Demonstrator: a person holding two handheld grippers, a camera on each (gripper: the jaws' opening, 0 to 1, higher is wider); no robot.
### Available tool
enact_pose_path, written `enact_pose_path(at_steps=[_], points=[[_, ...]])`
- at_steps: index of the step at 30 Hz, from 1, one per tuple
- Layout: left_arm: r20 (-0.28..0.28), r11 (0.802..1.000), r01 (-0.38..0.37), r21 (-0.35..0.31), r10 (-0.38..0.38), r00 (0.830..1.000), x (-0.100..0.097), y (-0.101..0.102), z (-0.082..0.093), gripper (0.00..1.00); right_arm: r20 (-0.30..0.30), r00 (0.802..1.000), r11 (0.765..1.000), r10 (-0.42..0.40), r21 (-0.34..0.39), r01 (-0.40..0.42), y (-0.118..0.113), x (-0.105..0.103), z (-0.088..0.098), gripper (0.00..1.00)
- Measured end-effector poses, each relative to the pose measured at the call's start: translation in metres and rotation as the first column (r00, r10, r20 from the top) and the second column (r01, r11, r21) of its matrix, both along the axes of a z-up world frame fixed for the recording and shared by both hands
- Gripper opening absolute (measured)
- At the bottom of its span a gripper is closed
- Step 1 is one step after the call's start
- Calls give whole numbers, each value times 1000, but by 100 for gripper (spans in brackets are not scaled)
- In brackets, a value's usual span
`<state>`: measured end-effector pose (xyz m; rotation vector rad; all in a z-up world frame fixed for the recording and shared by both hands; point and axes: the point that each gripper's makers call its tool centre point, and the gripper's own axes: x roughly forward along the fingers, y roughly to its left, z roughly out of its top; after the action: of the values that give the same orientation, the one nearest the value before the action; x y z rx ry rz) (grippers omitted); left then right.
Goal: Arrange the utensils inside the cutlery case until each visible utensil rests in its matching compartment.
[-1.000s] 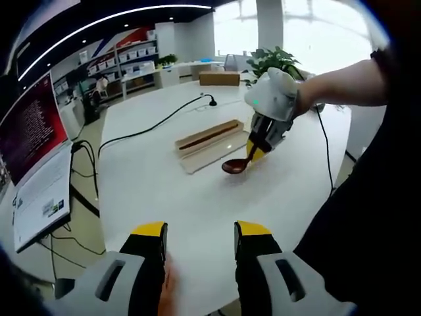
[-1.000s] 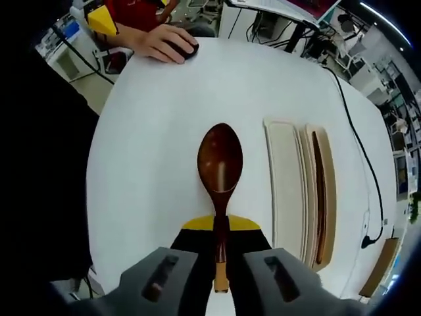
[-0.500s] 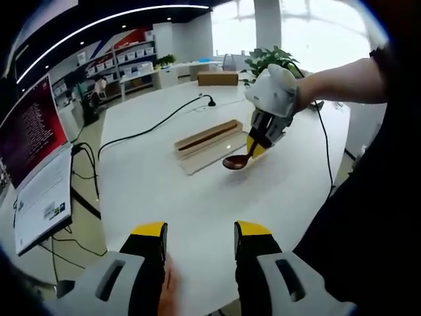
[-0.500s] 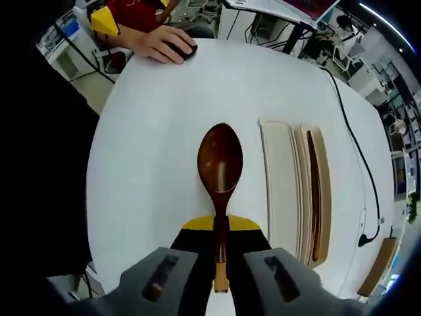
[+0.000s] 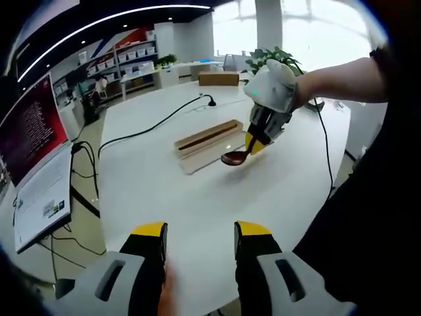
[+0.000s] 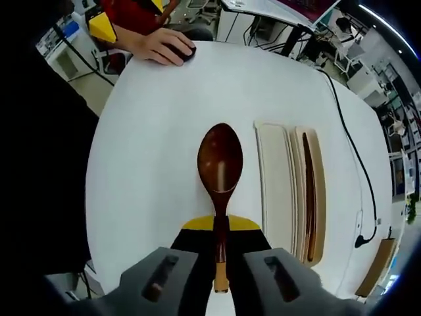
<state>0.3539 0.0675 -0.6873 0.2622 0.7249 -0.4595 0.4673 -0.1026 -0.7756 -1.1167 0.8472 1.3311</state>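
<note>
In the right gripper view, the right gripper (image 6: 220, 253) is seen with its yellow-tipped fingers (image 6: 197, 227) pinched on the thin handle of the dark brown wooden spoon (image 6: 220, 164), whose bowl points forward and is held in the air above the round white desk (image 6: 151, 131). In the left gripper view the same spoon (image 5: 235, 158) is seen hanging tilted, bowl down, just beside the pale wooden cutlery case (image 5: 207, 139).

The left gripper (image 5: 197, 240) is held low at the near desk edge, its fingers spread with nothing between them.

The case (image 6: 309, 191) lies to one side of the spoon, a dark slot running along it (what lies in the slot cannot be told), with a flat cream lid (image 6: 275, 187) touching its flank.

The handle is held over only a short stretch, so the spoon could pivot or slip if swung quickly. It is judged that the bowl could catch the case rim or land on the lid instead, and a knock could shove the light case across the smooth desk. A black cable (image 6: 352, 145) lies near.
</note>
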Motion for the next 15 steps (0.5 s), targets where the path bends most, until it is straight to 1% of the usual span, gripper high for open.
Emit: enact_pose_path(at_steps=[5,10,15], points=[[6,1000,6,1,-6,1000,1,-3,2,42,8,1000,1000,-2,9,2,1,4,5,0],[-3,1000,15,5,-15,1000,1,-6,-1,42,20,1000,1000,1,8,-1,-1,10,10,0],[3,1000,16,-2,-16,1000,3,-8,1,42,32,1000,1000,-1,9,1,-3,17,15,0]])
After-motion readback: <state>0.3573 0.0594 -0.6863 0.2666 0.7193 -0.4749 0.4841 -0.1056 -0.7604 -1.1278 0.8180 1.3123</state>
